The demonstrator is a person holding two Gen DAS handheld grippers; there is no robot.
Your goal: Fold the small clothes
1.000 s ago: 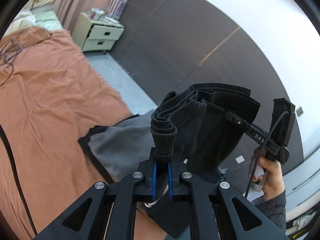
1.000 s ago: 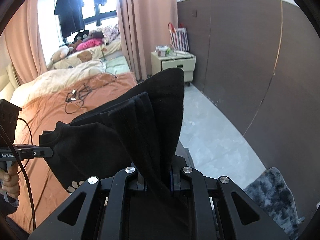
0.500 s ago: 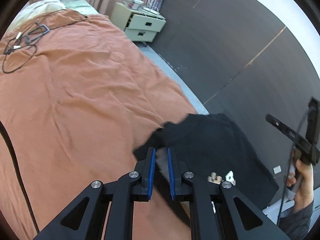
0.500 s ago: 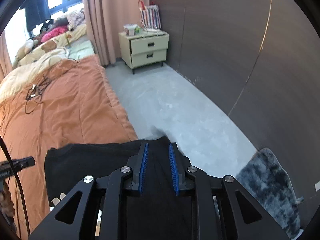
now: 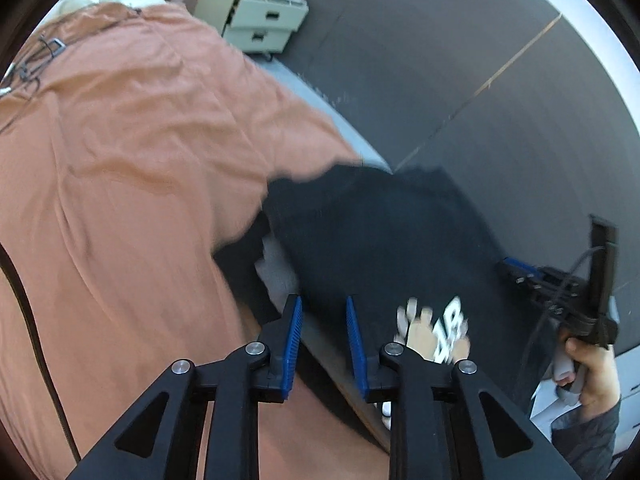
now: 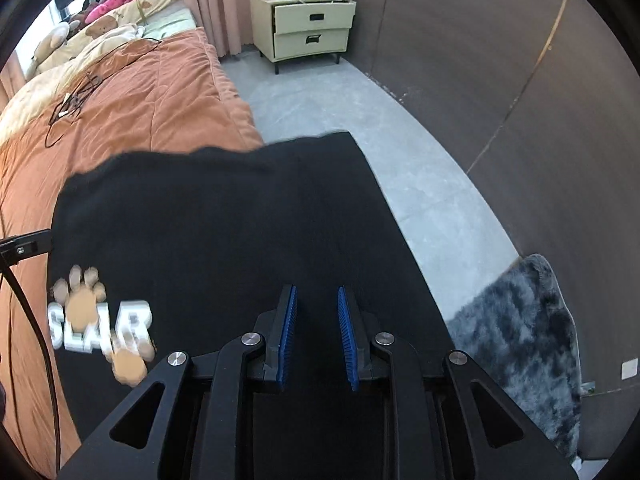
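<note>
One black garment [image 6: 240,220] is spread flat on the near corner of the bed, at the edge next to the floor, with its far hem blurred in both views. A printed design [image 6: 100,320] of white letters and tan paw marks is shown on the cloth, toward the left in the right wrist view and toward the right in the left wrist view [image 5: 440,328]. A pale grey layer [image 5: 276,268] is seen under the garment's left edge, though what it belongs to cannot be told. The left gripper [image 5: 322,318] is held just above the garment's left part, its blue-padded jaws parted by a moderate gap with nothing between them. The right gripper [image 6: 316,312] is likewise held over the right part of the garment, jaws parted and nothing gripped; its black body and the hand [image 5: 588,364] around its handle are also seen at the right of the left wrist view. The garment is carried by an orange bedspread [image 5: 120,160], on which a tangle of thin cable [image 6: 72,100] lies farther back. A grey floor [image 6: 360,120] runs beside the bed, with a cream nightstand [image 6: 308,28] against the dark wall and a grey shaggy rug [image 6: 520,340] nearby.
</note>
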